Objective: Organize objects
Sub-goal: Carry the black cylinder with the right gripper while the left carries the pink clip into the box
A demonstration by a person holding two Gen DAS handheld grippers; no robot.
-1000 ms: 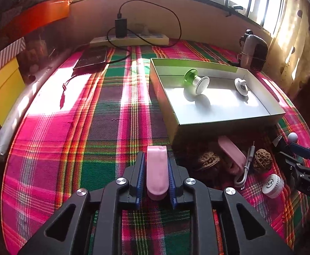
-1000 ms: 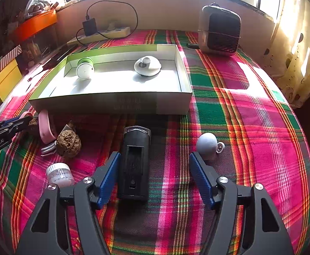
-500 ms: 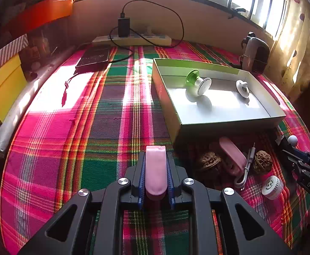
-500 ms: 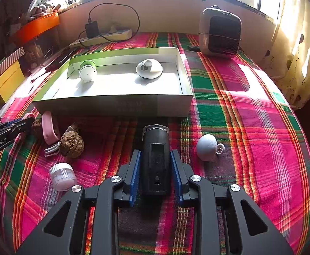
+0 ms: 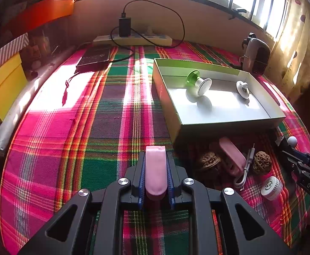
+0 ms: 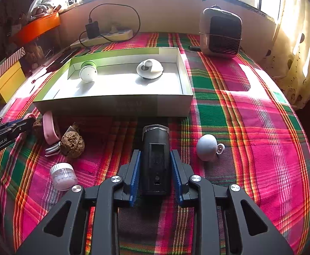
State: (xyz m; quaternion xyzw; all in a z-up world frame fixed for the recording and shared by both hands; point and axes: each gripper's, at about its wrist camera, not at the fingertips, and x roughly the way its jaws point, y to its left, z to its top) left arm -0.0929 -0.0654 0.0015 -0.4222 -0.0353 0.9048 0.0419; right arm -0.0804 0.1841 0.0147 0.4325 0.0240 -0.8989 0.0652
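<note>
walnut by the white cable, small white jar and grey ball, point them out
walnut (image 6: 73,144), right wrist view, middle of its wrinkled shell
small white jar (image 6: 63,176), right wrist view, its clear side wall
grey ball (image 6: 207,147), right wrist view, centre of its rounded body

The left gripper (image 5: 156,171) pointed steeply down toward the table, and its 2 blue pads were pressed on a pink clip (image 5: 155,170). The right gripper (image 6: 155,167) pointed down in the same way, its 2 pads clamped on a black device (image 6: 155,159)
</note>
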